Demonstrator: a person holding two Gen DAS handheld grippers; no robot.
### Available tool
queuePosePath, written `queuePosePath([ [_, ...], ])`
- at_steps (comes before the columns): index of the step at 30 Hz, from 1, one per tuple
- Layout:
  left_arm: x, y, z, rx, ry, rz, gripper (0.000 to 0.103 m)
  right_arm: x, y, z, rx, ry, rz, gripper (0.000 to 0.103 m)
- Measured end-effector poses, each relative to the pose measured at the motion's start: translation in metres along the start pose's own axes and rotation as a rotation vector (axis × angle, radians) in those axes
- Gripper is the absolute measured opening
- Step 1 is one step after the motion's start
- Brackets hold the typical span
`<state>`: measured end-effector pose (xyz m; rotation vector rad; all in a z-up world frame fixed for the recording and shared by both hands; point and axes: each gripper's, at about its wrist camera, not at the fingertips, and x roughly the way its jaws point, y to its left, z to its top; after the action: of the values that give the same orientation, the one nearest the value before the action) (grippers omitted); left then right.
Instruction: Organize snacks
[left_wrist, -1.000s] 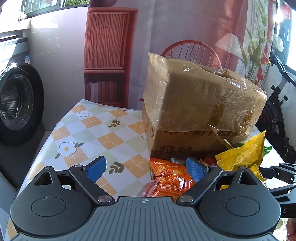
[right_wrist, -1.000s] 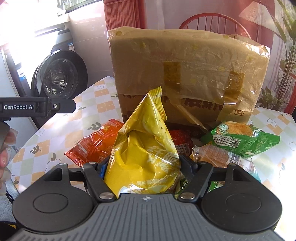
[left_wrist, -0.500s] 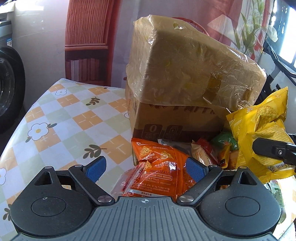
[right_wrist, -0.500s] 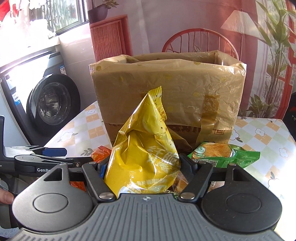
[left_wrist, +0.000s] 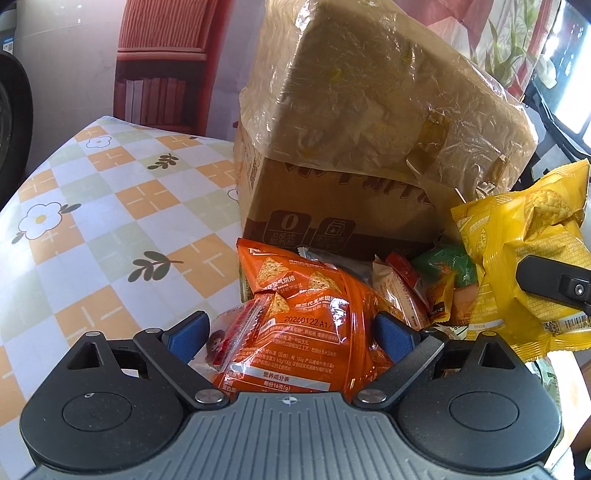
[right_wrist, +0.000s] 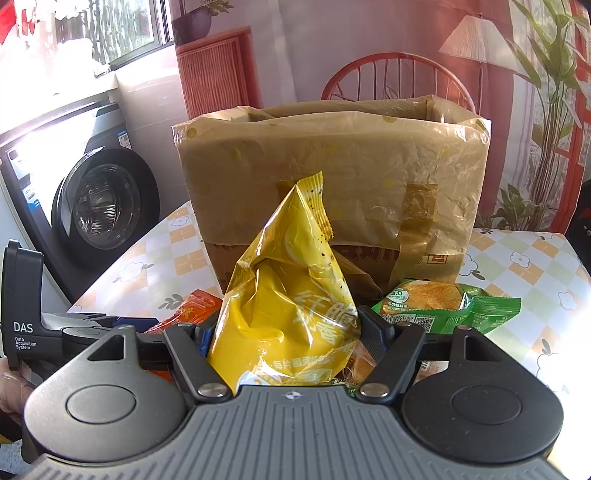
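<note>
My right gripper (right_wrist: 290, 338) is shut on a yellow snack bag (right_wrist: 286, 295) and holds it up in front of the cardboard box (right_wrist: 332, 177), whose top is open. The same bag shows at the right of the left wrist view (left_wrist: 524, 258). My left gripper (left_wrist: 291, 332) is open with its blue pads on either side of an orange chip bag (left_wrist: 303, 317), which lies on the table at the front of the box (left_wrist: 369, 122). A pile of small snack packets (left_wrist: 417, 288) lies beside it.
A green snack packet (right_wrist: 443, 299) lies right of the yellow bag. The table has a checked flower cloth (left_wrist: 110, 221). A washing machine (right_wrist: 99, 206) stands left of the table, and a red chair (right_wrist: 399, 81) is behind the box.
My left gripper has moved forward and down over the orange chip bag. My right gripper has lifted the yellow bag higher, so the box's open top shows.
</note>
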<state>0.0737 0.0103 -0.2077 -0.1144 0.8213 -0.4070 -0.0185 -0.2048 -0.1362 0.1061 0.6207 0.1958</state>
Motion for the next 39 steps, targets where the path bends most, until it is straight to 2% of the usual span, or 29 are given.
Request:
queuePosePath([
  [1,0.0,-0.002,-0.002,0.013,-0.001,0.005,0.096,0.0,0.0,0.0,0.0,0.0,0.0,0.074],
  [5,-0.008,-0.007,-0.004,0.05,-0.014,-0.034,0.074,-0.001,0.0,0.0,0.001,-0.003,0.002,0.074],
  [8,-0.018,-0.008,-0.004,0.063,-0.021,-0.023,0.068,-0.005,-0.001,0.002,0.0,-0.014,0.005,0.074],
  [11,-0.032,-0.008,-0.006,0.095,-0.048,0.008,0.068,-0.008,-0.003,0.003,0.002,-0.027,0.004,0.074],
  [15,-0.051,-0.006,-0.007,0.109,-0.099,0.002,0.067,-0.01,-0.004,0.003,0.007,-0.036,0.003,0.074],
  [20,-0.048,-0.004,-0.011,0.115,-0.08,0.033,0.067,-0.008,-0.002,0.003,0.012,-0.034,0.01,0.074],
  [25,-0.044,-0.001,-0.007,0.081,-0.04,0.058,0.075,-0.009,0.0,0.003,0.0,-0.033,0.019,0.074],
  [28,-0.052,0.008,-0.005,0.043,-0.055,0.006,0.078,-0.008,-0.001,0.003,0.004,-0.032,0.019,0.074],
  [31,-0.062,0.021,-0.006,0.019,-0.073,-0.027,0.076,-0.008,-0.002,0.002,0.005,-0.033,0.022,0.074],
  [35,-0.07,0.043,-0.009,-0.027,-0.073,0.011,0.067,-0.007,-0.002,0.002,0.011,-0.033,0.027,0.074],
  [39,-0.081,0.064,-0.013,-0.093,-0.084,0.042,0.066,-0.006,0.0,0.0,0.01,-0.028,0.037,0.074],
])
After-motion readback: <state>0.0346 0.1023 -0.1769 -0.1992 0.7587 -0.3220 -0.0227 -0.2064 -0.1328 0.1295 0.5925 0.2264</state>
